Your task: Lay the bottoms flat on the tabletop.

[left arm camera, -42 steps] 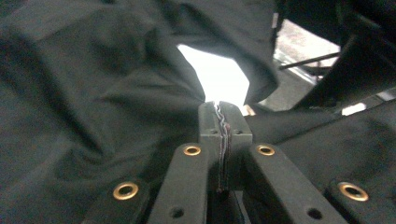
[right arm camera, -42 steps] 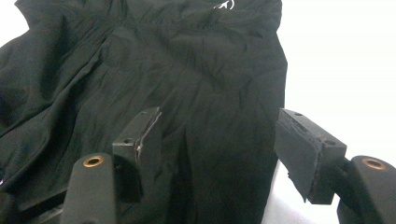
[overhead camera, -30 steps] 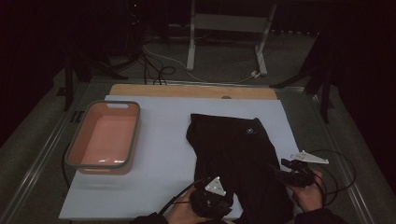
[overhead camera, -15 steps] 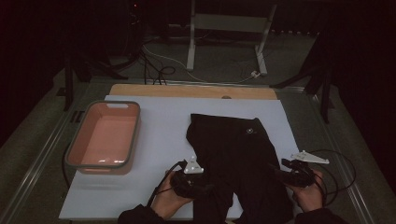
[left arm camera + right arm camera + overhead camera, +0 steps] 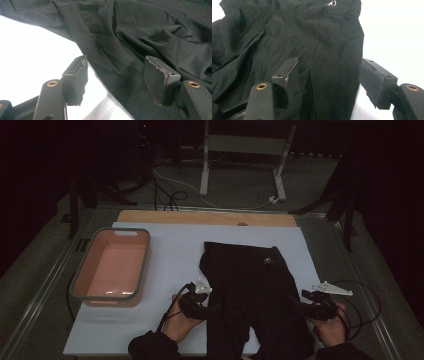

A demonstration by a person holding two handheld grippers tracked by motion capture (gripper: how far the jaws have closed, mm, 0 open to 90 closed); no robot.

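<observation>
Now the left gripper (image 5: 207,295) has just been opening its jaws, which stand apart astride the left edge of the black garment (image 5: 252,295) on the desk's near-right part, unpinched; the right gripper (image 5: 300,299), equally wide, straddles its right edge.

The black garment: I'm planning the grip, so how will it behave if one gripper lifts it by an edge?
The black garment is creased and lies flat on the white sheet, so it is probably floppy and would drape, not hold shape. Thin-looking fabric suggests it is light. Pushed, it would likely bunch rather than slide whole.
</observation>
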